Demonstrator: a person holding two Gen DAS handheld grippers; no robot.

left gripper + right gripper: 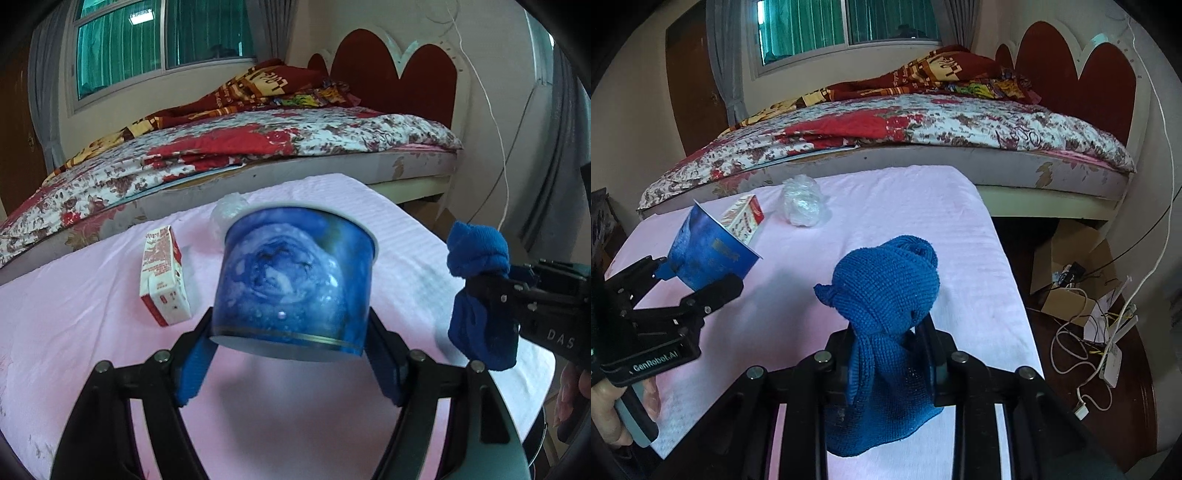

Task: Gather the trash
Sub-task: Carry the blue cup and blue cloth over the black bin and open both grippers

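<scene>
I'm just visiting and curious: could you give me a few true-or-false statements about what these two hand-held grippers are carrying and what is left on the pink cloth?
1. The left hand-held gripper holds a blue cup. True.
2. The right hand-held gripper is empty. False: it is shut on a blue knitted cloth.
3. A red and white carton lies on the pink cloth. True.
4. The crumpled clear plastic is inside the cup. False: it lies on the pink cloth near the carton.

Blue swirl cup [295,280], blue knit cloth [886,291], red/white carton [162,277], pink tablecloth [74,332].
</scene>
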